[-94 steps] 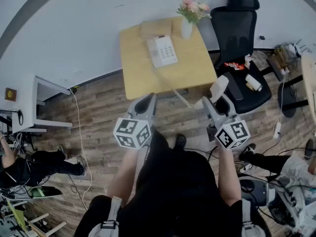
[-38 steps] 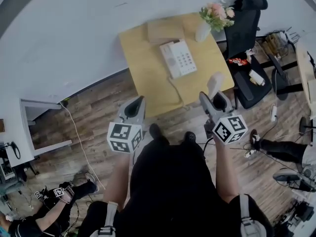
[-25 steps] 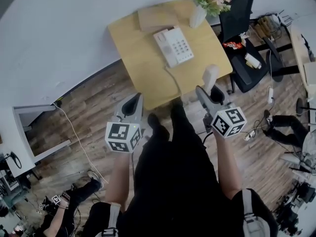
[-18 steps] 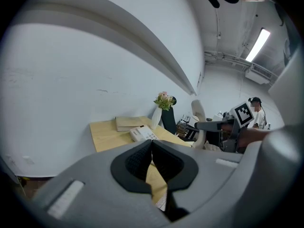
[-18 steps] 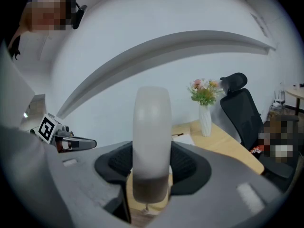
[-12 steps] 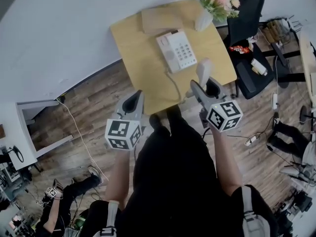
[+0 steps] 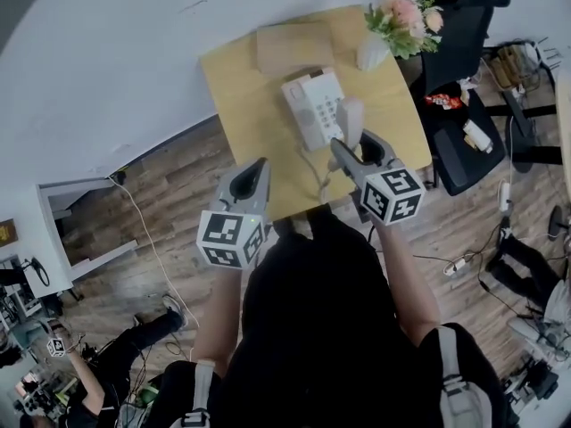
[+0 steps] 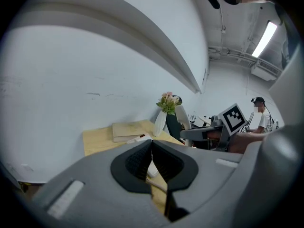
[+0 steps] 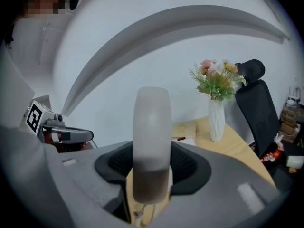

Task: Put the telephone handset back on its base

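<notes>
A white telephone base with a keypad lies on the wooden table. My right gripper is shut on the white handset, which stands upright above the base's right side. In the right gripper view the handset fills the space between the jaws. A cord runs from the base across the table toward the handset. My left gripper hovers near the table's front edge, left of the base. Its jaws are shut with nothing between them.
A tan book lies behind the base. A white vase with pink flowers stands at the table's back right corner. A black office chair is to the right of the table. Another person crouches on the wooden floor at lower left.
The person has stepped up to the table. My right gripper has carried the handset forward and left, from beside the table to above the telephone base. The left gripper stays shut.
</notes>
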`<state>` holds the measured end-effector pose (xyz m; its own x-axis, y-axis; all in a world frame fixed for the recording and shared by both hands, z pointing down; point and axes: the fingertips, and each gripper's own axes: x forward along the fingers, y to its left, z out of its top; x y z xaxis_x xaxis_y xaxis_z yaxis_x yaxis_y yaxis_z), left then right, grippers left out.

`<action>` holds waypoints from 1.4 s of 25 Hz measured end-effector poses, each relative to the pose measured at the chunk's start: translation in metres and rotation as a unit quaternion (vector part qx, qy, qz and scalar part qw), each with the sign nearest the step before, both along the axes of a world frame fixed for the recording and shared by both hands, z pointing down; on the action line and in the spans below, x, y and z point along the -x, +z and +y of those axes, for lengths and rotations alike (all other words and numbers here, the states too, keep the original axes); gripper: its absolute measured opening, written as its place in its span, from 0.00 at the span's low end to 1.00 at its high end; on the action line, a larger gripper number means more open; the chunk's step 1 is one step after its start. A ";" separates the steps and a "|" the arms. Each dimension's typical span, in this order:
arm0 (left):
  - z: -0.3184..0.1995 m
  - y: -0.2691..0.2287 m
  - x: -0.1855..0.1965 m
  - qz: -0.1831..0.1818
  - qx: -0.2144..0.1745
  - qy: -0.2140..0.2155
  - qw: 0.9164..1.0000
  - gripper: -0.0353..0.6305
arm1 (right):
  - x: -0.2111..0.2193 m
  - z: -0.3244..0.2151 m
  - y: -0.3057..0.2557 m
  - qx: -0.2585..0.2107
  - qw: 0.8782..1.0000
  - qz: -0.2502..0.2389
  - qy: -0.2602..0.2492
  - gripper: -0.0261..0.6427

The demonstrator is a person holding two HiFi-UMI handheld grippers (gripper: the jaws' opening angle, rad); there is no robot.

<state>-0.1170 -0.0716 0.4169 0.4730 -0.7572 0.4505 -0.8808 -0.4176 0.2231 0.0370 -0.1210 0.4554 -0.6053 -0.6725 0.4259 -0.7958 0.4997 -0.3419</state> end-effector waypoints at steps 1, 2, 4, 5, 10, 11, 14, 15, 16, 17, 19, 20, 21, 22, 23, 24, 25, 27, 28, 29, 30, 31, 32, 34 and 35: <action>-0.004 0.000 -0.002 -0.001 0.001 -0.003 1.000 0.07 | 0.001 -0.007 0.003 0.002 1.000 0.001 -0.005 0.36; -0.009 0.001 -0.004 -0.003 0.002 -0.007 1.000 0.07 | 0.002 -0.014 0.006 0.005 1.000 0.002 -0.011 0.36; -0.017 0.001 -0.007 -0.006 0.002 -0.015 1.000 0.07 | 0.003 -0.027 0.014 0.012 1.000 0.006 -0.022 0.36; -0.021 0.002 -0.008 -0.007 0.002 -0.019 1.000 0.07 | 0.005 -0.032 0.018 0.017 0.999 0.009 -0.027 0.36; -0.033 0.005 -0.012 -0.013 0.009 -0.046 0.999 0.07 | 0.016 -0.053 0.046 0.048 0.997 0.025 -0.057 0.36; -0.035 0.006 -0.012 -0.014 0.010 -0.052 0.998 0.07 | 0.019 -0.056 0.051 0.054 0.996 0.027 -0.064 0.36; -0.040 0.010 -0.015 -0.016 0.015 -0.068 0.997 0.07 | 0.028 -0.065 0.067 0.066 0.994 0.032 -0.081 0.36; -0.041 0.012 -0.016 -0.018 0.017 -0.073 0.997 0.07 | 0.031 -0.067 0.072 0.068 0.993 0.034 -0.086 0.36; -0.041 0.013 -0.017 -0.020 0.019 -0.077 0.997 0.07 | 0.034 -0.069 0.077 0.071 0.993 0.035 -0.091 0.36; -0.040 0.014 -0.017 -0.021 0.021 -0.081 0.996 0.07 | 0.036 -0.070 0.081 0.074 0.992 0.037 -0.095 0.36; -0.039 0.017 -0.019 -0.024 0.027 -0.088 0.995 0.07 | 0.041 -0.071 0.091 0.081 0.991 0.043 -0.102 0.36; -0.038 0.018 -0.020 -0.024 0.030 -0.092 0.995 0.07 | 0.042 -0.071 0.096 0.084 0.990 0.047 -0.105 0.36; -0.038 0.020 -0.021 -0.024 0.033 -0.095 0.995 0.07 | 0.044 -0.072 0.101 0.087 0.989 0.051 -0.108 0.36; -0.039 0.021 -0.022 -0.024 0.035 -0.098 0.994 0.07 | 0.045 -0.073 0.105 0.091 0.988 0.055 -0.110 0.36; -0.040 0.023 -0.023 -0.024 0.038 -0.099 0.994 0.07 | 0.046 -0.075 0.109 0.093 0.988 0.059 -0.111 0.36; -0.040 0.024 -0.024 -0.023 0.040 -0.100 0.994 0.07 | 0.048 -0.077 0.112 0.095 0.987 0.061 -0.110 0.36; -0.040 0.025 -0.024 -0.024 0.041 -0.101 0.994 0.07 | 0.049 -0.079 0.116 0.098 0.987 0.063 -0.110 0.36; -0.040 0.028 -0.025 -0.023 0.044 -0.102 0.994 0.07 | 0.053 -0.082 0.122 0.102 0.987 0.064 -0.107 0.36; -0.040 0.030 -0.024 -0.022 0.046 -0.103 0.993 0.07 | 0.054 -0.083 0.124 0.103 0.987 0.064 -0.106 0.36; -0.040 0.033 -0.024 -0.020 0.049 -0.104 0.993 0.07 | 0.055 -0.084 0.126 0.104 0.987 0.065 -0.104 0.36; -0.040 0.035 -0.024 -0.019 0.051 -0.104 0.993 0.07 | 0.056 -0.085 0.128 0.105 0.987 0.067 -0.102 0.36; -0.040 0.037 -0.023 -0.018 0.053 -0.103 0.993 0.07 | 0.056 -0.085 0.130 0.106 0.987 0.068 -0.100 0.36; -0.041 0.037 -0.023 -0.018 0.054 -0.101 0.993 0.07 | 0.057 -0.086 0.132 0.107 0.987 0.070 -0.098 0.36; -0.043 0.037 -0.021 -0.018 0.052 -0.098 0.994 0.07 | 0.058 -0.087 0.135 0.109 0.987 0.075 -0.094 0.36; -0.044 0.036 -0.019 -0.018 0.051 -0.096 0.994 0.07 | 0.059 -0.087 0.137 0.110 0.987 0.077 -0.092 0.36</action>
<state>-0.0979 -0.1159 0.4530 0.3058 -0.7820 0.5431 -0.9505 -0.2174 0.2222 -0.0219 -0.2083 0.5922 -0.6247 -0.4385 0.6461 -0.7499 0.5677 -0.3398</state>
